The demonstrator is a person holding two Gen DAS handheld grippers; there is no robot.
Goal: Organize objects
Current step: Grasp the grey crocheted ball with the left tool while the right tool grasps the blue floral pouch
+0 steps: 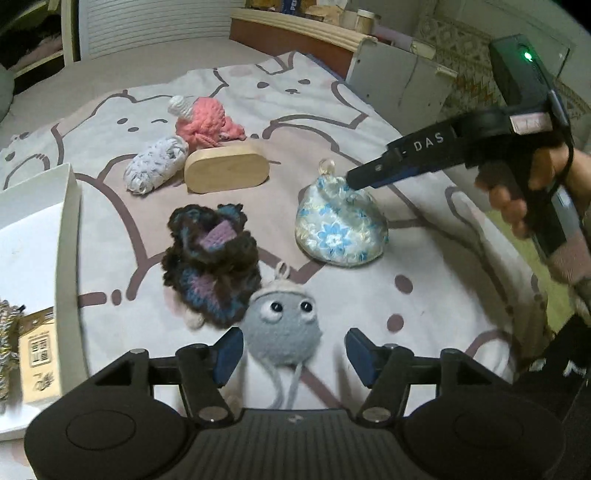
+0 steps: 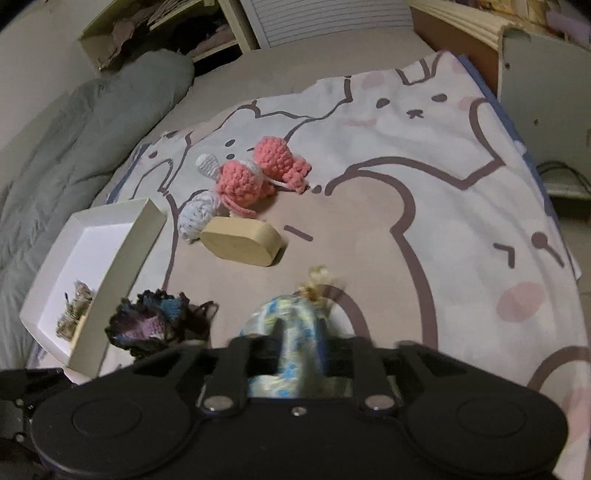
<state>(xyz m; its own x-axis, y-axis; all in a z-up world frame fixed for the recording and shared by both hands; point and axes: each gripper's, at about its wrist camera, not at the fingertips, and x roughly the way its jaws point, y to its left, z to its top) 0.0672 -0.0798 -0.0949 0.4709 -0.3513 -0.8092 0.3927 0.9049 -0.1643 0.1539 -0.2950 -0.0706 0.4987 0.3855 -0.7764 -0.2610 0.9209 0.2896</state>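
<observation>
Now the right tongs (image 2: pixel 301 343) pinch the floral pouch (image 1: pixel 340 225) at its top on the bed (image 1: pixel 424 295); the left tongs (image 1: pixel 293 349) stand wide over the grey plush (image 1: pixel 282 326). Next, probably: lift the pouch toward the white box (image 2: pixel 144 236).

a bedroom in a home, judging by the bed (image 2: pixel 258 74) spread with a cartoon bear and cat print blanket (image 2: pixel 443 177) and a bunched grey duvet (image 2: pixel 74 147) along one side. slatted white panel (image 1: pixel 155 26) and a wooden shelf (image 1: pixel 295 29) crowded with boxes and jars at the far end. crocheted toys (image 2: pixel 255 173), a floral pouch (image 1: pixel 340 229) and a white cardboard box (image 2: pixel 110 236) scattered over the bedding, all household clutter.
</observation>
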